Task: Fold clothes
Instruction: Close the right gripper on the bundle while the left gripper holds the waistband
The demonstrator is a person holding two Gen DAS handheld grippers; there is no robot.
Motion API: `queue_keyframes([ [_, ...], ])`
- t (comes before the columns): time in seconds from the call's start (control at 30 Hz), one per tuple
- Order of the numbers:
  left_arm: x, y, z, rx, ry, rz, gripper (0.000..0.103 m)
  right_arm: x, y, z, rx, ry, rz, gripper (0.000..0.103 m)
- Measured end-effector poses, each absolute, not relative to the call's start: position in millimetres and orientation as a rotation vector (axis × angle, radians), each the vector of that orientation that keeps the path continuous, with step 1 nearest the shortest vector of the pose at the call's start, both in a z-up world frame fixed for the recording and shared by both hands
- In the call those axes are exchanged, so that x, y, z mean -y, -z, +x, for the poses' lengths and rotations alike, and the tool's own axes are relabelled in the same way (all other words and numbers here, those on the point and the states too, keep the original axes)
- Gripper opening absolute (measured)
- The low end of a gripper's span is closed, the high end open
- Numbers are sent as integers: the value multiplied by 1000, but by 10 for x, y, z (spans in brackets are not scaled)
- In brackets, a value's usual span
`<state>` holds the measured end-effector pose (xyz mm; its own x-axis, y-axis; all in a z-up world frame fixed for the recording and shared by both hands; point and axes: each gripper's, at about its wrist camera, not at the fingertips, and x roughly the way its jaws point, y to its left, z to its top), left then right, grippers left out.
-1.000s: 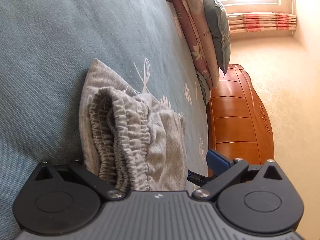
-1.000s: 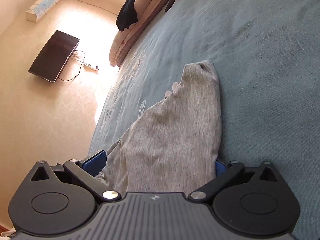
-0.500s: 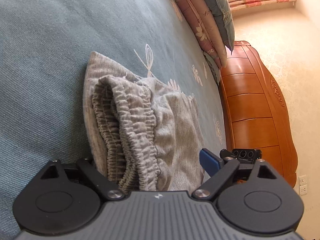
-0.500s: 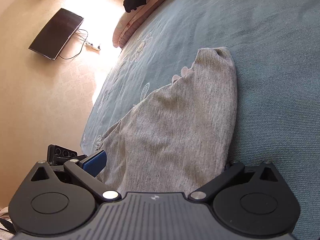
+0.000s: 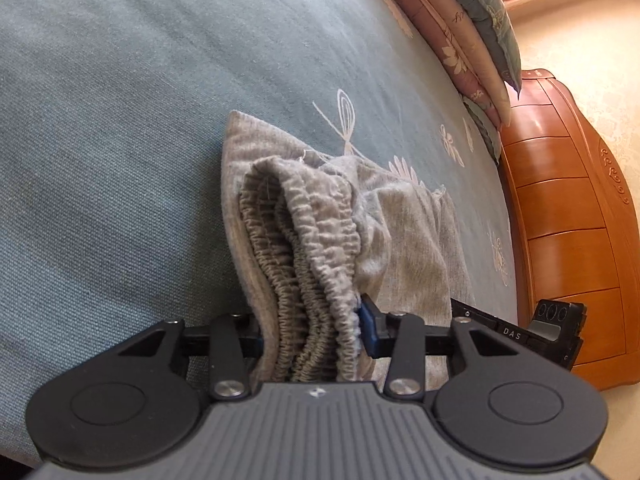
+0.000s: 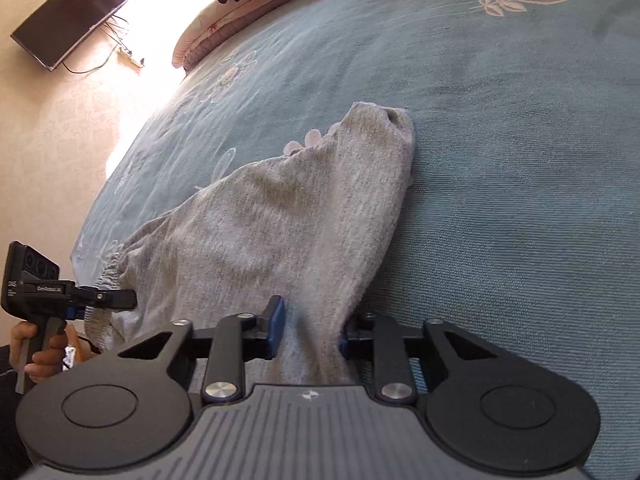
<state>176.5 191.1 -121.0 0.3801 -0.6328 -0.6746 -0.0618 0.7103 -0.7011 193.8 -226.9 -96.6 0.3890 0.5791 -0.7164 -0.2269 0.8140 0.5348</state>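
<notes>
Your left gripper has just closed on the ribbed elastic waistband; your right gripper has just pinched the soft grey knit garment, which lies on the teal bedspread.

on bed: grey knit trousers lie on my teal woven bedspread | behind: stacked floral pillows | right: orange wooden headboard (beside the pillows) | beyond bed edge: flat black screen on floor

Grey knit garment lies folded on the bed, stretching away ahead of both grippers. Its gathered elastic waistband bunches between the left jaws; its plain near edge sits pinched in the right ones.
</notes>
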Motion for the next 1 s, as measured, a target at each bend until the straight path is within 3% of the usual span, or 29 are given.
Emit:
queue_keyframes([
  [0.4,-1559,776,1665,-1136,321,-413,40,2046,758,1692,-993,-398,282,13],
  [0.8,-1124,222,1608,-1039,389,-210,35,2266,36,1149,-775,-492,342,9],
  [0.9,-1117,276,1683,-1064,352,-232,35,2392,48,1150,-772,-404,332,18],
  [0.97,-1133,341,1713,-1074,334,-259,35,2556,157,1166,-806,-417,412,32],
  [1.0,-1171,377,1703,-1080,326,-273,35,2627,231,1184,-820,-419,439,46],
])
